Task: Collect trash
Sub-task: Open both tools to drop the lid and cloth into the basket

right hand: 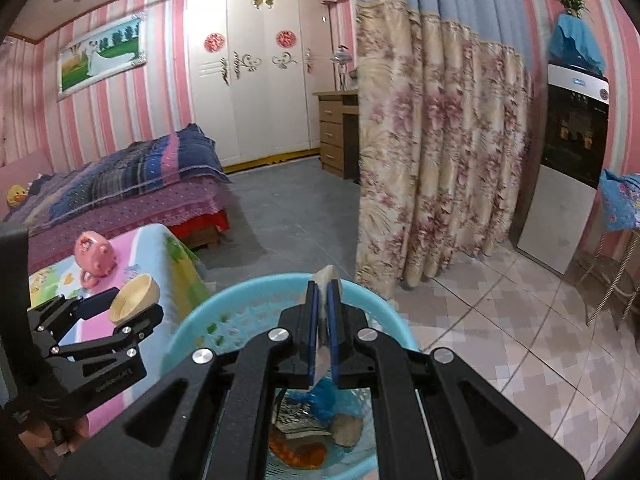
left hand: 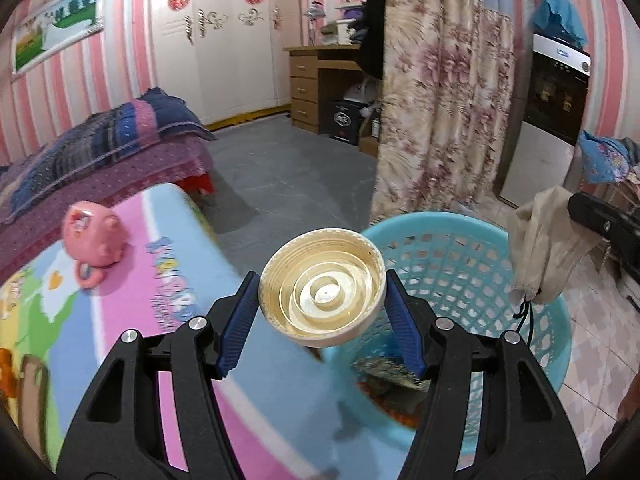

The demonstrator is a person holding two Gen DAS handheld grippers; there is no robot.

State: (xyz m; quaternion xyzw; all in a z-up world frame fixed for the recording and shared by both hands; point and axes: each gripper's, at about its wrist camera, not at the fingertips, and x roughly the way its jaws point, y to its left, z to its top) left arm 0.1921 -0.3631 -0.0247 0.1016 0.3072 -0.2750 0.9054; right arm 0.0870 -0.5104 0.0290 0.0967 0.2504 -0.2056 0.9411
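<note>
Currently a round cream plastic lid [left hand: 322,299] is pinched between the blue pads of the left gripper [left hand: 320,320] beside the rim of a light blue plastic lattice basket [left hand: 472,264], while a crumpled beige cloth bag [left hand: 548,240] is clamped in the tightly closed right gripper [right hand: 323,320] above that basket, near a colourful cartoon mat [left hand: 132,280].
</note>
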